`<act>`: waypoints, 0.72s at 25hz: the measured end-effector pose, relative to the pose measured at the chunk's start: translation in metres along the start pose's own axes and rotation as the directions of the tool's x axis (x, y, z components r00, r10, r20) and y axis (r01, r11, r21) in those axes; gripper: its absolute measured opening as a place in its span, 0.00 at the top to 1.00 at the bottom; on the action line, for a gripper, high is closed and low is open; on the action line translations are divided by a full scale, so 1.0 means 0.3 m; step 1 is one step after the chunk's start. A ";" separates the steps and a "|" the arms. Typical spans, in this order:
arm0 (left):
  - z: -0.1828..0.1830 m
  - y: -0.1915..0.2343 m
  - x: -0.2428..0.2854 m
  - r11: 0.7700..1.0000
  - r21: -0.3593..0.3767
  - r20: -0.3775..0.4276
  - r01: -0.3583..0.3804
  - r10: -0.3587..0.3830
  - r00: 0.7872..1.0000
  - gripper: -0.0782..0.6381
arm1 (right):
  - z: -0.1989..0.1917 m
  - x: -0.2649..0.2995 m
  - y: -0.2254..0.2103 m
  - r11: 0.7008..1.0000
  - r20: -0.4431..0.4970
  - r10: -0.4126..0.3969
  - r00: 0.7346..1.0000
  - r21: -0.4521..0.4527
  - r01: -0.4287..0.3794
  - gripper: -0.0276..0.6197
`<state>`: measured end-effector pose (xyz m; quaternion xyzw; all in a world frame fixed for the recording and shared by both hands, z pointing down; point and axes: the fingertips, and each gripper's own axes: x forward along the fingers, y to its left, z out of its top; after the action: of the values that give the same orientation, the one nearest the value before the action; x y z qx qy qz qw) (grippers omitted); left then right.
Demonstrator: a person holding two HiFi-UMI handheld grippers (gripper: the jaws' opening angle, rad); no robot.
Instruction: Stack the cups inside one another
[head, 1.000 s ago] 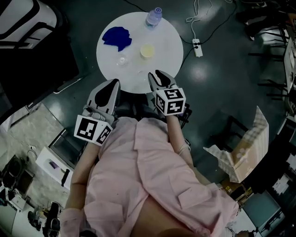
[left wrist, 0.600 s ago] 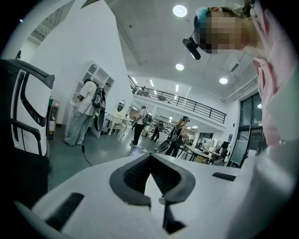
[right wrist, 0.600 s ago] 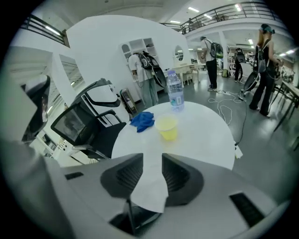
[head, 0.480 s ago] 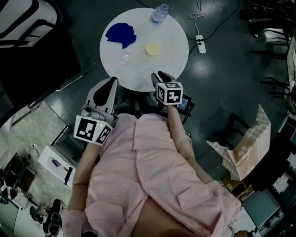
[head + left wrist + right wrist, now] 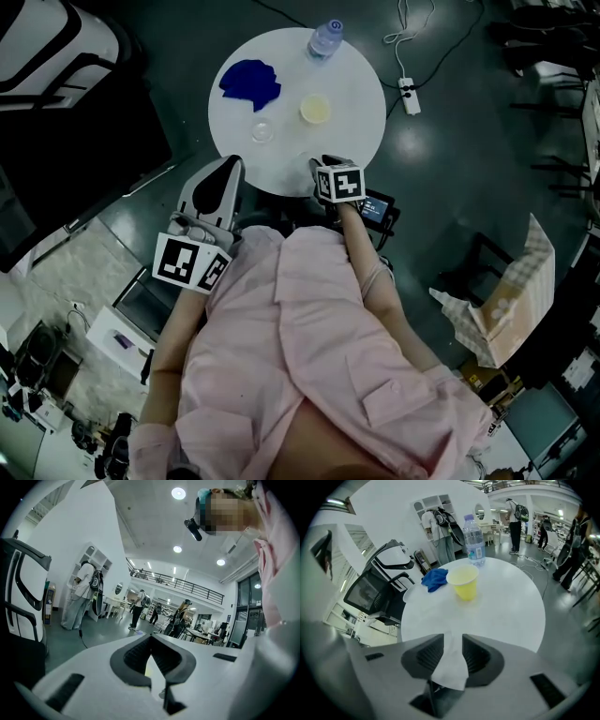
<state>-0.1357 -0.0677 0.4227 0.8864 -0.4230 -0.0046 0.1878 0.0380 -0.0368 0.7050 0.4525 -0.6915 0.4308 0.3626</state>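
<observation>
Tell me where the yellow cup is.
Head view: the yellow cup stands on the right half of the white round table, with the water bottle beyond it and the clear cup to its left.

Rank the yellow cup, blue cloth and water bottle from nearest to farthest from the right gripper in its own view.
1. Yellow cup, straight ahead.
2. Blue cloth, further back, left.
3. Water bottle, at the back.
The right gripper has just been opening its jaws; nothing is between them.

A yellow cup (image 5: pixel 315 108) stands upright, mouth open, toward the middle of the round white table (image 5: pixel 281 164), with a clear cup (image 5: pixel 262 132) upright near its left, the two not touching and not yet stacked.
</observation>
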 end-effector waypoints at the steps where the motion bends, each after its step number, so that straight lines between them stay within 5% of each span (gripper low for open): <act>1: 0.002 0.002 0.004 1.000 0.001 0.001 0.001 -0.001 1.000 0.88 | -0.006 0.008 0.006 1.000 -0.015 0.006 1.000 -0.010 -0.006 0.77; 7: 0.011 0.003 0.023 0.999 0.025 0.005 0.021 -0.021 1.000 0.88 | -0.004 0.028 0.009 0.998 -0.033 -0.023 0.999 -0.066 0.021 0.88; 18: 0.049 -0.032 0.047 0.993 0.084 0.033 0.081 -0.084 0.996 0.88 | 0.014 0.052 -0.007 0.998 -0.057 -0.029 0.998 -0.065 0.025 0.90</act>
<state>-0.1220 -0.0776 0.4079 0.9100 -0.3892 -0.0109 0.1427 0.0343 -0.0460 0.7179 0.4372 -0.6881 0.4161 0.4028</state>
